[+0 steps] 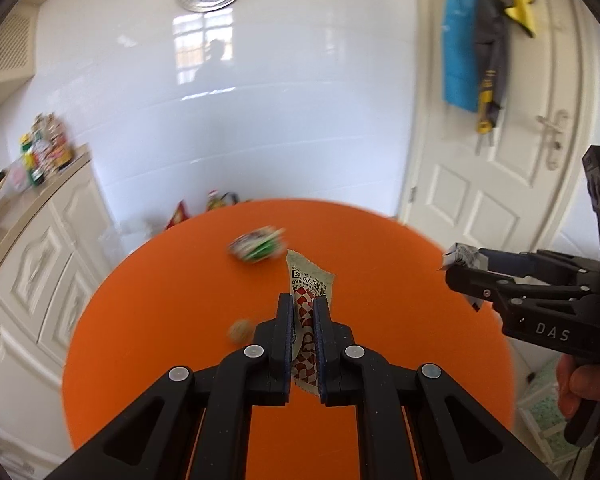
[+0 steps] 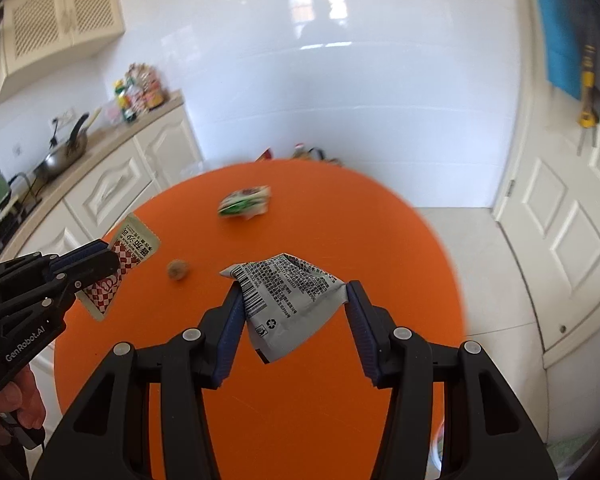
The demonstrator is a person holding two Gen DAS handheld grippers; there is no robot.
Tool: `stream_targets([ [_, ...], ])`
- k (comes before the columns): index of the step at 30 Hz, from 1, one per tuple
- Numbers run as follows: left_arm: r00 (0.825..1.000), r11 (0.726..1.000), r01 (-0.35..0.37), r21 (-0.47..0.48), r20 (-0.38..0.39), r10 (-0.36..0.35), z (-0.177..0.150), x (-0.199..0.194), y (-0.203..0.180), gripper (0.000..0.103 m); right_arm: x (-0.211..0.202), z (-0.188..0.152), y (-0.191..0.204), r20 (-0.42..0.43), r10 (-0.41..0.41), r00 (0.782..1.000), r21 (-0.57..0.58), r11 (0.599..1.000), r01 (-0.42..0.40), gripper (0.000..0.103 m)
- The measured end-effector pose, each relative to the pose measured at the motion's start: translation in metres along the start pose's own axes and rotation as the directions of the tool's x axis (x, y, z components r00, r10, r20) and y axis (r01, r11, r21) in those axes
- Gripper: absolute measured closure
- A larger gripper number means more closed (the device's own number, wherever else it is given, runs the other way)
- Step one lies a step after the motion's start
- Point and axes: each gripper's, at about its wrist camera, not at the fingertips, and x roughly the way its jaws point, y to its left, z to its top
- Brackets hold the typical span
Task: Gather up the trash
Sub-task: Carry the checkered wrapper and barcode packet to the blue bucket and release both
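My left gripper (image 1: 303,308) is shut on a cream wrapper with a red-and-white check (image 1: 309,292), held above the round orange table (image 1: 160,300). The same wrapper (image 2: 134,246) and left gripper (image 2: 110,258) show at the left of the right wrist view. My right gripper (image 2: 294,294) is shut on a crumpled silver wrapper with a barcode (image 2: 292,300), its pads pressing both edges; this wrapper (image 1: 462,256) shows at the right of the left wrist view, in the right gripper (image 1: 460,270). A green-and-white crumpled wrapper (image 2: 244,202) and a small brownish ball (image 2: 178,270) lie on the table.
Cream kitchen cabinets (image 2: 116,184) with a wok (image 2: 62,156) and bottles (image 2: 140,88) stand left of the table. A white door (image 1: 500,160) with hanging blue and yellow items is at the right. Bags (image 1: 216,204) sit on the floor behind the table. A person's hand (image 1: 584,392) grips the right handle.
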Motion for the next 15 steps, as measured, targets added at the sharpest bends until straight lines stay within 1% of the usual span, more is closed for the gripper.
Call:
stream_targets([
  [5, 0.995, 0.994, 0.092, 0.066, 0.029, -0.094, 0.014, -0.030, -0.050, 0.097, -0.046, -0.006, -0.045, 0.056, -0.078, 0.995, 0.053, 0.996, 0.075, 0.052],
  [8, 0.986, 0.981, 0.155, 0.117, 0.038, -0.160, 0.024, -0.025, -0.081, 0.097, -0.076, -0.012, -0.077, 0.086, -0.137, 0.987, 0.101, 0.987, 0.128, 0.053],
  [10, 0.975, 0.965, 0.214, 0.152, 0.032, -0.221, 0.029, -0.016, -0.104, 0.097, -0.098, -0.020, -0.103, 0.101, -0.189, 0.977, 0.143, 0.974, 0.174, 0.052],
  [15, 0.944, 0.919, 0.319, 0.232, 0.012, -0.330, 0.042, 0.014, -0.152, 0.097, -0.135, -0.040, -0.157, 0.099, -0.297, 0.950, 0.229, 0.936, 0.269, 0.053],
])
